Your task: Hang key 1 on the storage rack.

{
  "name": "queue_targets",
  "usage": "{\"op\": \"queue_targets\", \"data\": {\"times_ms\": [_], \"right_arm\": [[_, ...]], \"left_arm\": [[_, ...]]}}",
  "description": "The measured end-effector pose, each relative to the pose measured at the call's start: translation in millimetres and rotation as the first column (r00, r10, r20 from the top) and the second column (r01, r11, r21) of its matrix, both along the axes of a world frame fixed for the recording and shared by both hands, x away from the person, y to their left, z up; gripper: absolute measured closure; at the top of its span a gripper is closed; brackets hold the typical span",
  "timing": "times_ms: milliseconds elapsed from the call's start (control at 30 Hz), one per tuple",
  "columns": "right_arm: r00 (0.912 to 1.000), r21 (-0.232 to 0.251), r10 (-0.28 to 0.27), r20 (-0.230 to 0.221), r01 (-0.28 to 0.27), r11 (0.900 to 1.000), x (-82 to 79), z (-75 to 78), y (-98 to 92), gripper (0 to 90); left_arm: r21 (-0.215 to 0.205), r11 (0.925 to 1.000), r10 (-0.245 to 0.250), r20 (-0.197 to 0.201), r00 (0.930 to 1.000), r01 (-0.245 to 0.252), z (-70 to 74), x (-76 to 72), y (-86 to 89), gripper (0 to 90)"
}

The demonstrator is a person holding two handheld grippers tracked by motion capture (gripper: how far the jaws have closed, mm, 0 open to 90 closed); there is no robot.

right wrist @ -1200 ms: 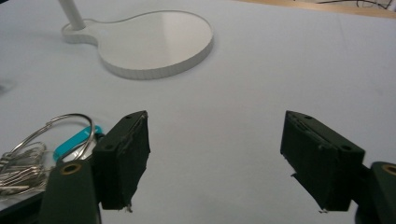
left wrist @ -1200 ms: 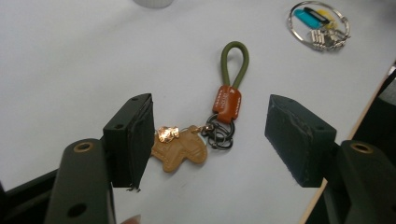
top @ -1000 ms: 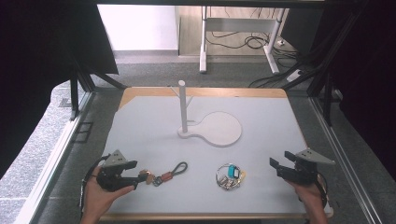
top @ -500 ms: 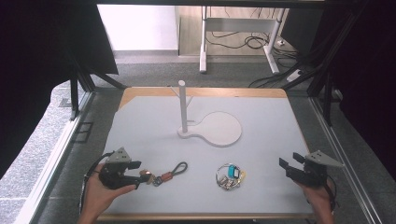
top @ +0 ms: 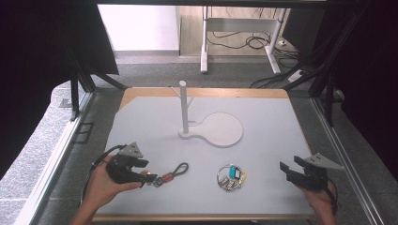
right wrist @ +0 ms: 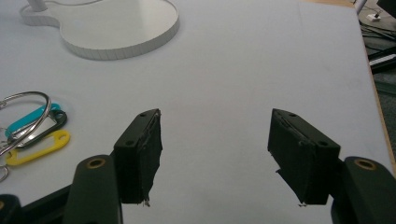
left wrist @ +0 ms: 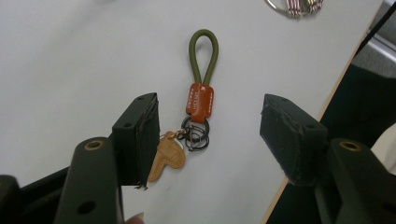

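Note:
A keychain (top: 171, 174) (left wrist: 199, 99) lies flat near the table's front left: an olive cord loop, a brown leather sleeve, dark rings and a tan tag. My left gripper (top: 144, 170) (left wrist: 210, 116) hovers over its ring end, open. Its jaws have just been closing a little, with the rings and tag between them and the pads not pressing. A metal key ring (top: 231, 176) (right wrist: 32, 128) with coloured plastic tags lies front centre. At the front right, my right gripper (top: 290, 165) (right wrist: 215, 135) stands open over bare table. Its jaws have narrowed slightly, with nothing between them.
A white stand (top: 184, 105) with an upright post and a small side peg rises mid-table from a round flat base (top: 220, 130) (right wrist: 121, 28). The grey table top (top: 263, 117) ends in a wooden front edge close to both hands. Black frame posts flank the table.
My left gripper has lifted slightly and shifted toward the keychain. The right gripper has barely moved. Keychain and key ring lie where they were.

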State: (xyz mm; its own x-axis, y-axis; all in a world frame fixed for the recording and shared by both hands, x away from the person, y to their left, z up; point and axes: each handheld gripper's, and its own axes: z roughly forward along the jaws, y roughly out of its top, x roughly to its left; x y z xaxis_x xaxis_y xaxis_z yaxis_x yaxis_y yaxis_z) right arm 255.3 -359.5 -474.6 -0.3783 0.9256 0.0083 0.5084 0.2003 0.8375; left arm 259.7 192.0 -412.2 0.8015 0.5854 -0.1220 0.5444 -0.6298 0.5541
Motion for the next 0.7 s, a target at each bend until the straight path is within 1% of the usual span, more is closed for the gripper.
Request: {"op": "queue_targets", "data": {"times_ms": [67,100,167,267,333,433,500,567,633,700], "right_arm": [[1.0000,-0.003,-0.001,-0.002,0.001,1.000,0.3,-0.4,-0.5,35.0],[1.0000,-0.005,-0.002,-0.002,0.002,1.000,0.6,-1.0,-0.6,34.9],[1.0000,-0.008,-0.003,-0.006,0.003,1.000,0.7,-2.4,-0.7,35.0],[0.9999,-0.012,-0.005,-0.012,0.005,1.000,1.0,-4.1,-0.7,35.0],[0.9999,-0.018,-0.001,-0.012,0.001,1.000,1.6,-4.8,0.2,34.9],[0.9999,-0.024,0.009,-0.012,-0.009,1.000,3.5,-4.4,3.4,34.9],[0.9998,-0.027,0.015,-0.013,-0.015,1.000,5.6,-4.0,5.7,34.8],[0.9997,-0.035,0.022,-0.011,-0.022,0.999,7.2,-3.7,7.4,34.7],[0.9996,-0.035,0.027,-0.012,-0.027,0.999,7.8,-3.8,8.0,34.7],[0.9995,-0.037,0.026,-0.016,-0.027,0.999,8.2,-4.3,8.0,34.7]], "left_arm": [[0.018,0.9997,-0.015,-0.024,0.9996,0.015,0.3,7.2,-3.3,38.3],[0.018,0.9997,-0.019,-0.034,0.9992,0.019,0.1,11.9,-5.0,38.7],[0.022,0.9994,-0.024,-0.046,0.9987,0.025,-0.5,18.2,-8.0,39.7],[0.047,0.9979,-0.042,-0.060,0.9973,0.044,-1.9,27.6,-14.1,40.3],[0.056,0.9966,-0.057,-0.077,0.9954,0.061,-1.5,33.5,-17.9,41.8],[0.074,0.9943,-0.069,-0.097,0.9929,0.077,-1.3,39.6,-21.7,45.3],[0.086,0.9937,-0.062,-0.114,0.9916,0.072,-2.7,42.2,-25.2,46.9],[0.104,0.9908,-0.072,-0.137,0.9880,0.087,-5.6,45.2,-27.8,48.0],[0.120,0.9885,-0.073,-0.149,0.9862,0.091,-8.8,47.4,-30.4,48.4],[0.144,0.9840,-0.081,-0.164,0.9831,0.105,-11.8,50.3,-32.9,49.4]]}}
